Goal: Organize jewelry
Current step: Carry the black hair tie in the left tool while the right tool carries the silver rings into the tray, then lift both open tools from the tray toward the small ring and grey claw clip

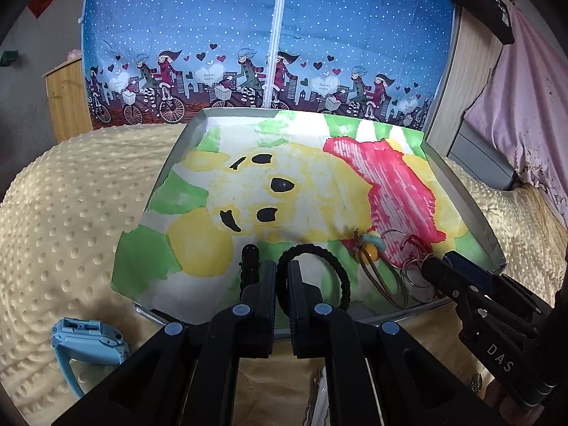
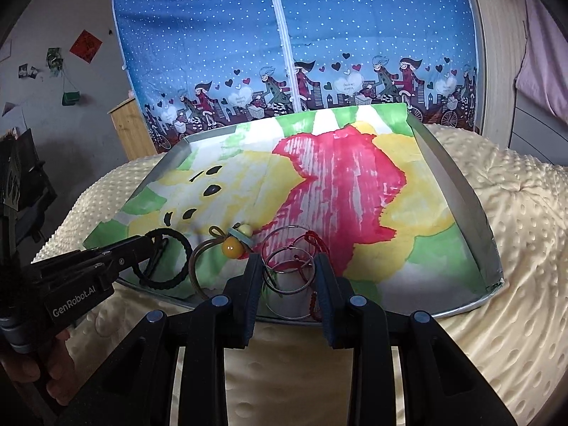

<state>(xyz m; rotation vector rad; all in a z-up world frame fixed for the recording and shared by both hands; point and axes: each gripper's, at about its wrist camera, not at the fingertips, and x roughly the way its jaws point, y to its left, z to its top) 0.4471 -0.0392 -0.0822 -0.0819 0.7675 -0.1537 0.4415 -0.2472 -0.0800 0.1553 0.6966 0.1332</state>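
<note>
Your left gripper (image 1: 282,284) is nearly closed, pinching the near edge of the black hair tie (image 1: 312,269) on the painted paper in the metal tray (image 1: 461,191). Your right gripper (image 2: 289,277) stands apart, its jaws flanking the silver hoop earrings (image 2: 287,266) and red cord (image 2: 314,241); a yellow bead (image 2: 230,247) lies just to its left.

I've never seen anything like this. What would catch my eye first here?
Probably the shallow metal tray on the cream dotted blanket, lined with a bright yellow, pink and green painted paper. At its near edge lie a black elastic hair tie, a yellow bead charm and thin silver wire hoops. Behind stands a blue polka-dot fabric wardrobe.
</note>
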